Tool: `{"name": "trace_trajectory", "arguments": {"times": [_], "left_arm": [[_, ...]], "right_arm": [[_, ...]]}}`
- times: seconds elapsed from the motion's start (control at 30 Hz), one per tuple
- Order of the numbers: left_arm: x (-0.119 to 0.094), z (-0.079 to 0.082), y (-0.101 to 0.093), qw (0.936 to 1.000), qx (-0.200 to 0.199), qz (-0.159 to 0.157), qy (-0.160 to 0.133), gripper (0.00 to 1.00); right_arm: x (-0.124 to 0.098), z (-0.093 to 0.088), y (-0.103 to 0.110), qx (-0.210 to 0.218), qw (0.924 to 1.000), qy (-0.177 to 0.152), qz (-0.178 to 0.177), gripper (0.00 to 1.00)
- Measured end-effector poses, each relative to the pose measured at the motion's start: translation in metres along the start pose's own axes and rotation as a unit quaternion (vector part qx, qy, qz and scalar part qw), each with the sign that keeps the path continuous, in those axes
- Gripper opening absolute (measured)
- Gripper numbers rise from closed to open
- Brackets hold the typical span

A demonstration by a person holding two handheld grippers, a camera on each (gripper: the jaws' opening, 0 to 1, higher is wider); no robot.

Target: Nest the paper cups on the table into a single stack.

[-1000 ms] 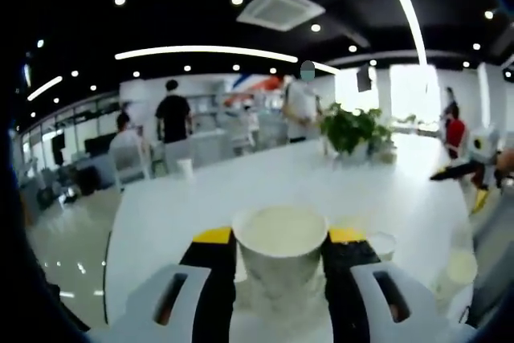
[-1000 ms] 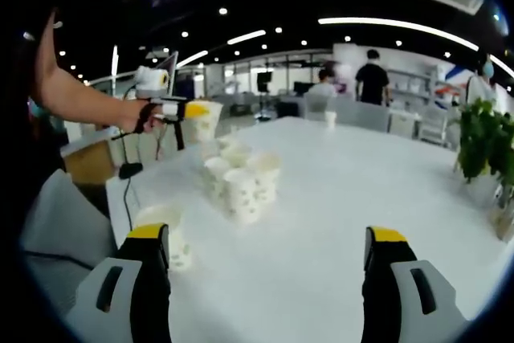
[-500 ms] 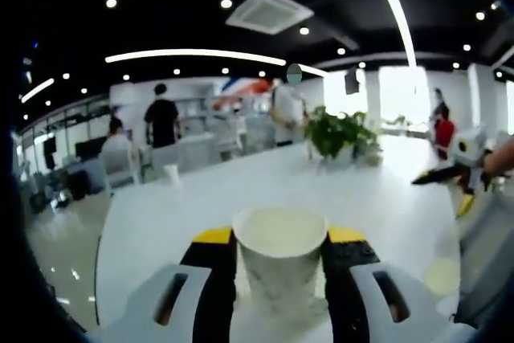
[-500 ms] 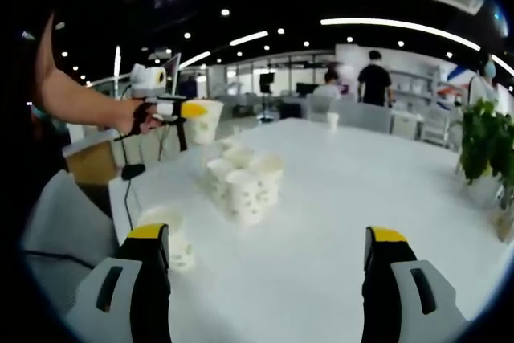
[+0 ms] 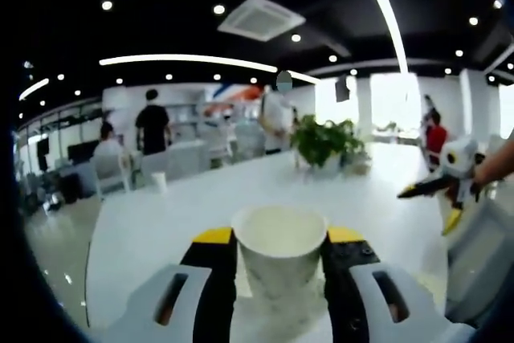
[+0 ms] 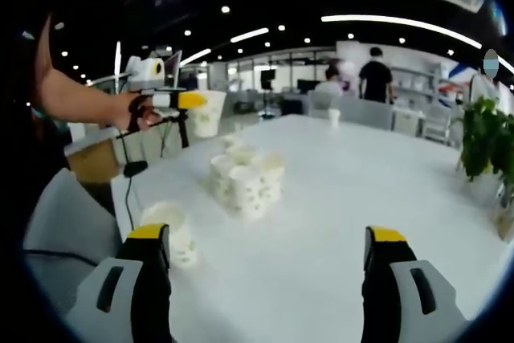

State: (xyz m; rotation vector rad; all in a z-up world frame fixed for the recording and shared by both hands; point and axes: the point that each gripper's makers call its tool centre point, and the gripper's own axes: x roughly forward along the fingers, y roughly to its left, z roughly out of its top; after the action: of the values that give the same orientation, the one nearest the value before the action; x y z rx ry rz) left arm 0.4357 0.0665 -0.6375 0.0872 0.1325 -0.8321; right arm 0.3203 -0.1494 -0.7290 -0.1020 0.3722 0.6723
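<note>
Left tongs (image 5: 279, 267) clamped tight on a cup (image 5: 279, 247), and it's been carried higher over the last second: in the right gripper view that cup (image 6: 206, 112) now hangs in the air well above the surface (image 6: 337, 198), up and to the side of the cluster (image 6: 245, 178) of loose cups. Right tongs (image 6: 261, 267) spread wide, nothing between them, hovering low over the surface, with a single cup (image 6: 170, 232) just beside the left jaw. So one cup is picked and lifted; judging from this, nesting it into another comes next.
</note>
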Motion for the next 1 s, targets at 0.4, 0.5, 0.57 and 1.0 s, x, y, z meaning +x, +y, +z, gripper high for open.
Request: {"name": "trace_trajectory", "arguments": {"times": [0.4,0.5,0.57,1.0], "left_arm": [[-0.005,0.010,-0.030,0.9999,-0.006,-0.011,-0.012,0.39],[-0.008,0.014,-0.038,0.9997,-0.006,-0.018,-0.015,0.39],[-0.008,0.017,-0.043,0.9995,-0.006,-0.025,-0.017,0.39],[-0.006,0.035,-0.067,0.9985,-0.005,-0.043,-0.033,0.39]], "right_arm": [[0.002,0.002,-0.004,0.004,1.0000,-0.008,0.000,1.00],[0.003,0.002,-0.002,0.005,0.9999,-0.009,0.002,1.00],[0.004,0.001,-0.002,0.005,0.9999,-0.011,0.001,1.00],[0.004,0.004,0.002,-0.002,0.9999,-0.009,0.007,1.00]]}}
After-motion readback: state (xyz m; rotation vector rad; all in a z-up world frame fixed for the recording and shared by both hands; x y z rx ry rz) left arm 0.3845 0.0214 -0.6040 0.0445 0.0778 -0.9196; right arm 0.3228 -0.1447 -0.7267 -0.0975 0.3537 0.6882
